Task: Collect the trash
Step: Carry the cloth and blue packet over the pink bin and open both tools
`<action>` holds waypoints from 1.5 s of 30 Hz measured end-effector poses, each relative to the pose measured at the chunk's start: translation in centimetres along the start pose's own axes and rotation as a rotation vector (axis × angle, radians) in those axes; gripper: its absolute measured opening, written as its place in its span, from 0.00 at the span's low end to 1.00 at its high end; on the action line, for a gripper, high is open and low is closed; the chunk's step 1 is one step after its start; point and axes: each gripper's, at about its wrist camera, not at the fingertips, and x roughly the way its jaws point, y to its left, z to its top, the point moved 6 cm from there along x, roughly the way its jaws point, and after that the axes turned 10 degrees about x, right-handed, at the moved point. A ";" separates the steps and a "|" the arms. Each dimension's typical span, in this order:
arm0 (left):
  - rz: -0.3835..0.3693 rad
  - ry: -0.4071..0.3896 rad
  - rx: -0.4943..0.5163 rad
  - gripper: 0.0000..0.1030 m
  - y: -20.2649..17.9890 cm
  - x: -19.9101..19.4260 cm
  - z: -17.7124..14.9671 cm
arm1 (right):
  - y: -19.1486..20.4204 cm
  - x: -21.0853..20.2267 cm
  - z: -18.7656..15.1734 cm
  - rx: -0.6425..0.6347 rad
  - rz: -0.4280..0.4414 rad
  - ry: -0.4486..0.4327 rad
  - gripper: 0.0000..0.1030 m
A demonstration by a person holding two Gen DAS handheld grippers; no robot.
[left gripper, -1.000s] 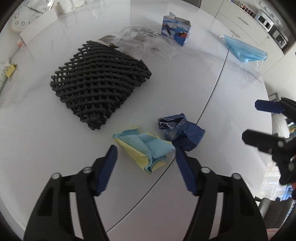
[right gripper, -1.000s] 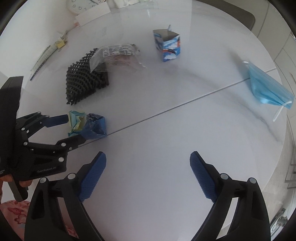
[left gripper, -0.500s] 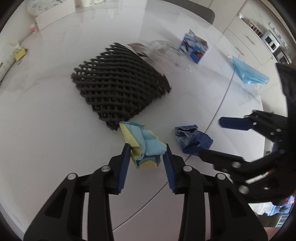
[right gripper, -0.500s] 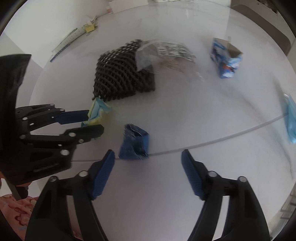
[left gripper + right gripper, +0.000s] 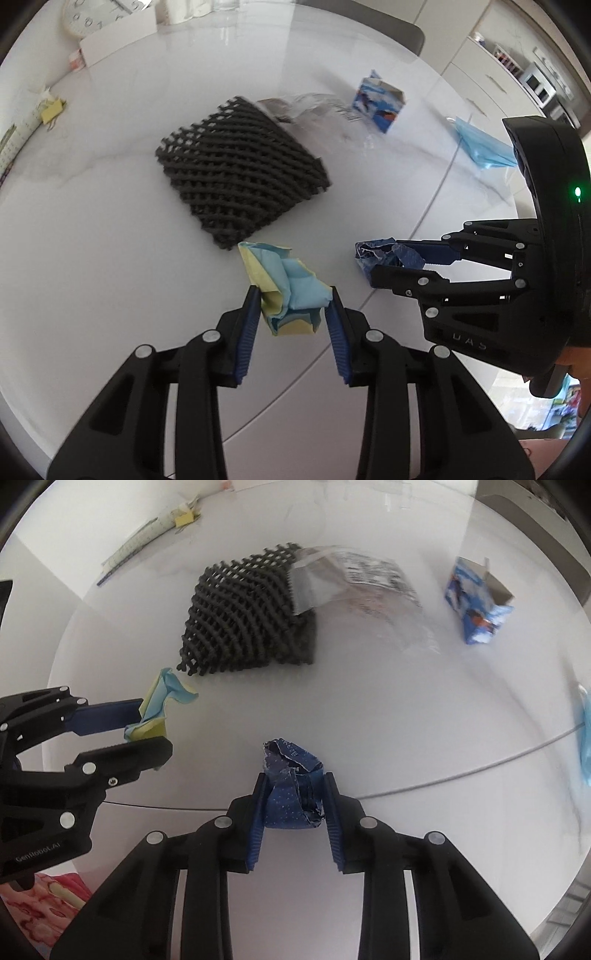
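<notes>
A crumpled yellow and light blue paper [image 5: 284, 269] sits between the blue pads of my left gripper [image 5: 294, 291], which is shut on it just above the white table [image 5: 92, 240]. My right gripper [image 5: 295, 778] has a crumpled dark blue wrapper [image 5: 290, 764] between its pads; its jaws are closing and press on it. From the left wrist view the right gripper [image 5: 386, 260] holds the wrapper [image 5: 369, 254] at the right. The right wrist view has the left gripper [image 5: 151, 725] with the paper [image 5: 162, 694] at the left.
A black mesh mat [image 5: 240, 181] lies behind, with a clear plastic bag [image 5: 317, 110] over its far corner. A small blue carton [image 5: 378, 101] stands further back. A blue face mask [image 5: 484, 147] lies at the right. A clock [image 5: 92, 14] rests at the far edge.
Both grippers have come in over the two scraps and closed. The left took hold of the yellow and blue paper first; the right slid left and closed on the dark blue wrapper.
</notes>
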 end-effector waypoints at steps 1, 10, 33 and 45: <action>0.000 0.001 0.008 0.34 -0.3 -0.2 0.1 | -0.5 -0.7 -0.3 0.013 0.002 -0.011 0.29; -0.038 0.003 0.174 0.34 -9.3 -1.0 1.3 | -7.1 -6.4 -6.7 0.179 -0.055 -0.064 0.29; -0.279 0.061 0.721 0.34 -39.3 0.1 -2.0 | -26.7 -16.6 -34.6 0.787 -0.214 -0.164 0.29; -0.240 0.122 0.809 0.75 -42.9 1.5 -3.9 | -27.3 -16.8 -35.8 0.799 -0.204 -0.171 0.29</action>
